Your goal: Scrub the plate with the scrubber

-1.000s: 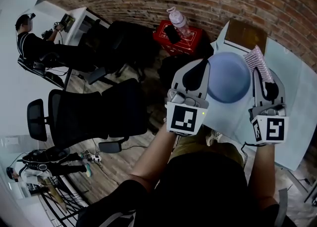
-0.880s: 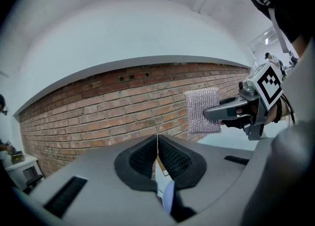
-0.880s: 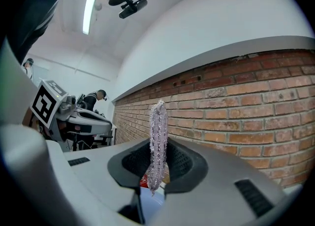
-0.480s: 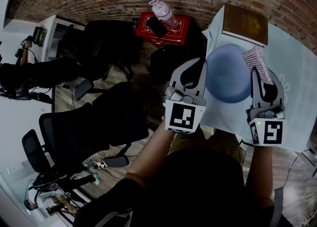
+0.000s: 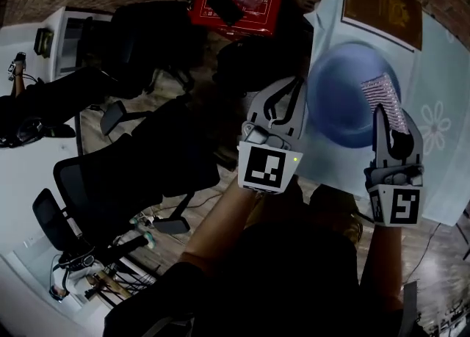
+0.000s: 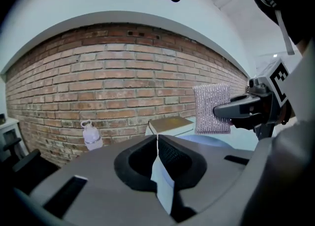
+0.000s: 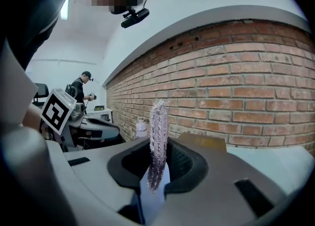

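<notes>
So over the light-blue worktop there's the blue plate with the left tool pinched shut on its left rim, while the right tool is clamped tight on the sparkly mesh scrubber, held over the plate's right side.

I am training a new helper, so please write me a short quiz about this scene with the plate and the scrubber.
1. True or false: the right claw is shut on the scrubber.
2. Which thing lies on the table past the plate, on its side away from the person? A a cup; B a book; C a pan.
3. Fill in: the plate is ___ in colour.
Key: 1 true; 2 B; 3 blue.
</notes>
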`<state>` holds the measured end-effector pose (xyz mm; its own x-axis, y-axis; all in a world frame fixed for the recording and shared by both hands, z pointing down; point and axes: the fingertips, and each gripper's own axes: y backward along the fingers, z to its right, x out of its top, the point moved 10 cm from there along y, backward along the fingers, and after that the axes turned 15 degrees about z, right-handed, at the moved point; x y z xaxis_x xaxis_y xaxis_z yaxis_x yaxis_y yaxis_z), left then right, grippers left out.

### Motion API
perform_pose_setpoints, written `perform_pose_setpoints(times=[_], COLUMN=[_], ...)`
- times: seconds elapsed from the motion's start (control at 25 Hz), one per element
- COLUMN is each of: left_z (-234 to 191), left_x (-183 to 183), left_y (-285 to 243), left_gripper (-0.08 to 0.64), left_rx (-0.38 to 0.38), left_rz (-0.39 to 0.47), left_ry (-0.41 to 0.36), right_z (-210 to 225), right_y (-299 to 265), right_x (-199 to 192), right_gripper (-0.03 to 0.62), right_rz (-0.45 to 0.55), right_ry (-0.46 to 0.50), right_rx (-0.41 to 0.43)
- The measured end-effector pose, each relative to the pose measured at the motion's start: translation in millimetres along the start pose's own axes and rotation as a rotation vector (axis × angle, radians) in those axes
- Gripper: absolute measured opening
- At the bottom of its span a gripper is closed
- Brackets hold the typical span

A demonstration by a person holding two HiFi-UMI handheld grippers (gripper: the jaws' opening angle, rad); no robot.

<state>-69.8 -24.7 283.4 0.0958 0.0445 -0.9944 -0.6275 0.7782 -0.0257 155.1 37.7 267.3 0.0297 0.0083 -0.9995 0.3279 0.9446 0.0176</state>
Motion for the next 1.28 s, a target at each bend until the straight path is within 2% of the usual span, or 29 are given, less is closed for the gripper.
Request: perform_pose_setpoints(times=[0.12,0.2,0.28,0.4,0.44,0.48,0.52,0.64,0.76,0.92,1.04,1.08,1.2,1.28], left_z=[2.2,5.9,10.4,11.7,11.0,9.8,7.7,-2.5,-8.7,-10.0,-8.0,-7.0,-5.8,-4.6], left_x=[-18.6,-27.4,-35.2,-50.8,-57.2,-63.2,-68.0,-77.4,-84.3,-98.0,-102.0,-101.9,-100.6,-99.6], left_y=[0.8,0.1,-1.3,-1.5,-0.8,-0.2,0.1,-0.2,-1.5,-2.5,-7.2,-9.1,-14.1,-17.0], left_gripper=[0.026,0.028,0.028,0.036,0.065,0.138,0.154,0.155,0.152,0.118,0.104,0.077,0.051,0.042], left_rx=[0.013,0.004,-0.009,-0.016,-0.016,-0.013,-0.002,0.025,0.01,0.029,0.015,0.016,0.058,0.076], left_rz=[-0.034,-0.086,-0.15,-0.202,-0.214,-0.227,-0.239,-0.291,-0.349,-0.361,-0.359,-0.36,-0.374,-0.389], left_ry=[0.031,0.04,0.081,0.218,0.272,0.324,0.372,0.485,0.558,0.709,0.737,0.739,0.747,0.718], right_z=[-1.4,-0.6,2.8,3.7,3.4,3.1,2.9,1.4,-2.6,-3.6,-2.6,-2.8,-7.0,-11.5], right_y=[-5.4,-7.8,-9.3,-11.5,-11.4,-11.4,-12.1,-18.9,-25.4,-29.0,-31.5,-32.5,-37.7,-41.2], right_x=[-11.9,-16.3,-21.2,-27.2,-29.4,-31.3,-32.5,-29.5,-23.7,-29.3,-36.2,-38.9,-47.6,-52.5], right_gripper=[0.087,0.087,0.087,0.087,0.087,0.087,0.087,0.087,0.087,0.087,0.087,0.087,0.087,0.087], right_rz=[-0.021,-0.032,-0.048,-0.066,-0.07,-0.075,-0.081,-0.1,-0.122,-0.135,-0.156,-0.164,-0.185,-0.203], right_ry=[-0.024,-0.032,-0.029,-0.031,-0.029,-0.027,-0.025,-0.027,-0.028,-0.031,-0.046,-0.052,-0.08,-0.09], right_rx=[0.007,0.026,0.036,0.037,0.042,0.048,0.053,0.052,0.047,0.067,0.086,0.1,0.152,0.179])
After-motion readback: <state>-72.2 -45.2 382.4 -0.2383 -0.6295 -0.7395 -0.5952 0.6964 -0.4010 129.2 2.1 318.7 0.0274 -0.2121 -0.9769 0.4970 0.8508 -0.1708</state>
